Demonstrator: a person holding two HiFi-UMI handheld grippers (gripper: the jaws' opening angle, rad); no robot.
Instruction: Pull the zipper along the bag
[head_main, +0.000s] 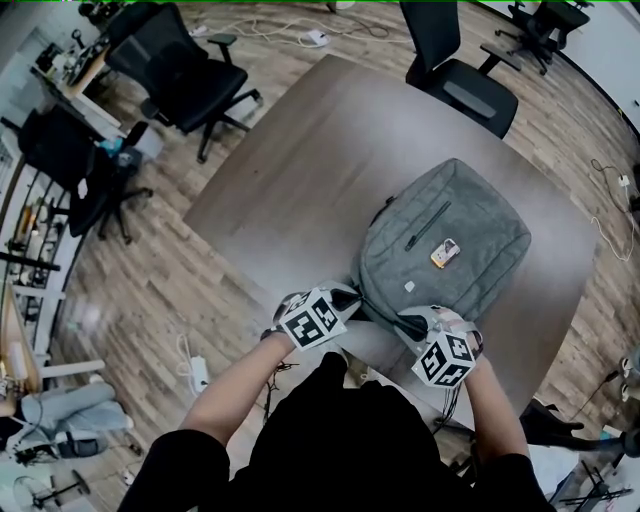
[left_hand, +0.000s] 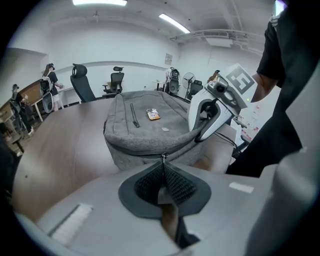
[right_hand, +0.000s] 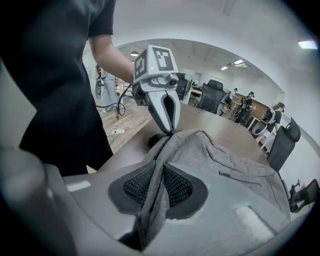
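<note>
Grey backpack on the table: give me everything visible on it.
The backpack is grey, felt-like fabric, lying flat on the brown table with its front up. The front shows a dark pocket zipper, an orange tag and a small white label. At its near edge the left gripper is shut on the zipper pull, and the right gripper clamps a fold of its fabric.

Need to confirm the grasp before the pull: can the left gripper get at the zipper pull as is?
Looks like yes: the left gripper is shut on the zipper pull at the near edge of the bag, with nothing in between. The right gripper pinches fabric further along that edge, apart from it.
</note>
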